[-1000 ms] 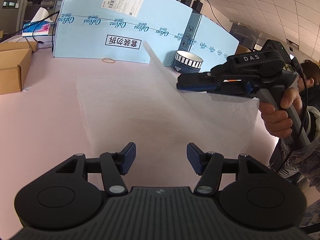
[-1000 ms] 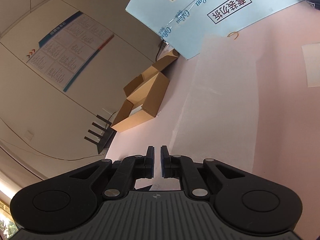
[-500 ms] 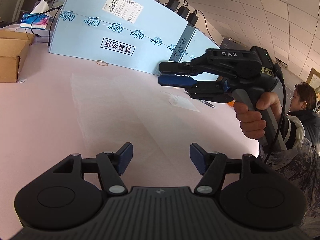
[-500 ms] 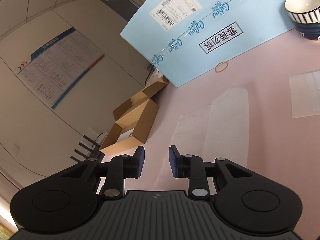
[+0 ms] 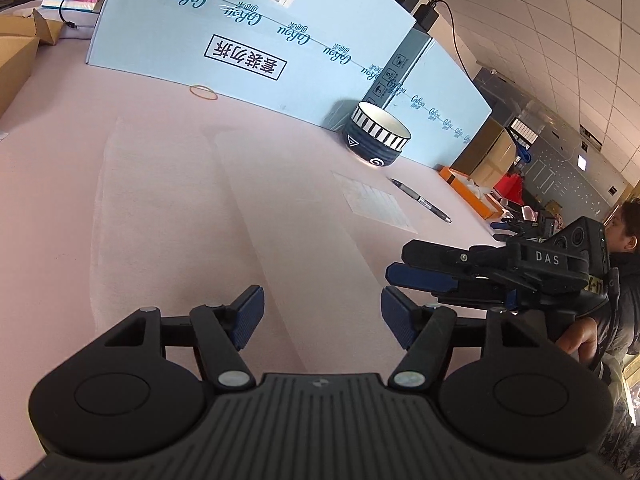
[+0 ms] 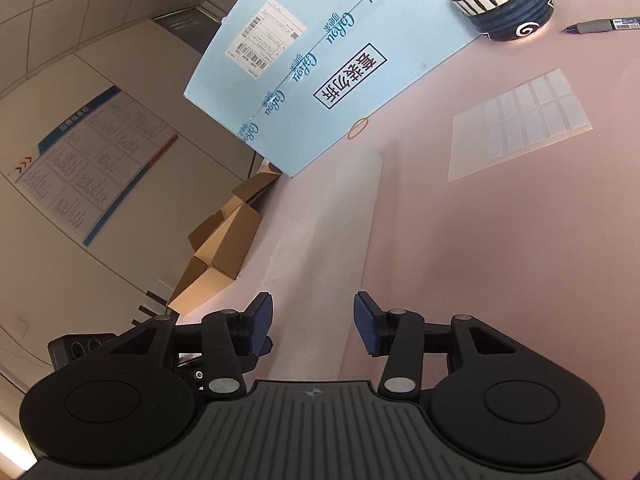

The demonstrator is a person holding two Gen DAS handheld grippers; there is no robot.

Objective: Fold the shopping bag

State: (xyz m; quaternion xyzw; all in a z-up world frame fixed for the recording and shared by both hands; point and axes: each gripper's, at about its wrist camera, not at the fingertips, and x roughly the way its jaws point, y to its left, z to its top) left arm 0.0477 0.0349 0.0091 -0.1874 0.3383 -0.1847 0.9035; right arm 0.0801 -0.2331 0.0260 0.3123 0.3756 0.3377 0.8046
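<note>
The thin, translucent white shopping bag (image 5: pixel 180 208) lies flat on the pink table, with one long strip folded over itself (image 6: pixel 332 232). My left gripper (image 5: pixel 320 304) hovers open over the bag's near end, with only the bag below it between the pads. My right gripper (image 6: pixel 313 306) is low over the bag's near right edge and its jaws are opening, with nothing gripped. In the left wrist view the right gripper (image 5: pixel 400 262) comes in from the right, close beside my left one.
A big light-blue box (image 5: pixel 248 40) stands along the far side, with a rubber band (image 5: pixel 203 92) at its foot. A striped bowl (image 5: pixel 378 138), a label sheet (image 5: pixel 374 202) and a pen (image 5: pixel 424 202) lie beyond the bag. Cardboard boxes (image 6: pixel 216 256) sit far left.
The right gripper let go of the raised bag flap, which now lies folded flat. That gripper opened and dropped low to the right. My left gripper shifted sideways.
</note>
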